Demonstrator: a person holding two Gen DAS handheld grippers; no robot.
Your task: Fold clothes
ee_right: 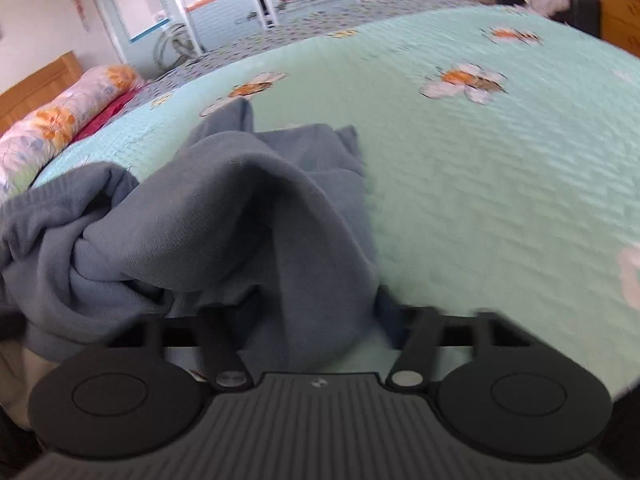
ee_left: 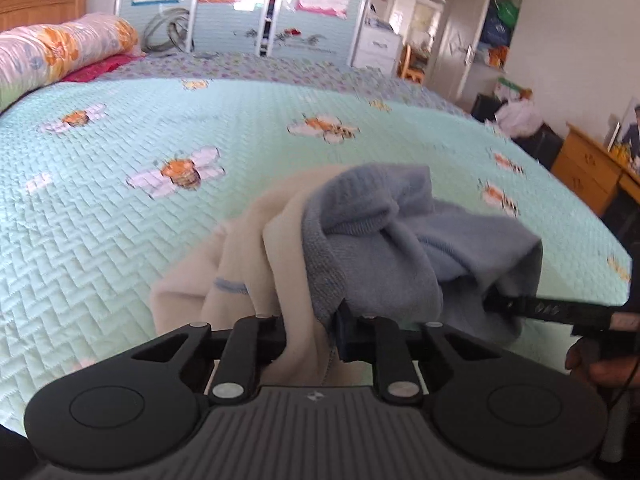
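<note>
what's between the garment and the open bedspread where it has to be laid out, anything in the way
Nothing visible. Both grippers already grip the blue and cream garment: the left gripper at its cream and blue edge, the right gripper on blue cloth. The green bedspread ahead of it shows only its bee print; the rolled quilt lies far off by the headboard.

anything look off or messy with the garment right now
Yes: the blue and cream garment hangs bunched and twisted between the left gripper and right gripper, not flat on the bedspread.

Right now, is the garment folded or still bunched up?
Bunched, not folded: the blue-and-cream garment hangs crumpled between the left gripper and right gripper.
</note>
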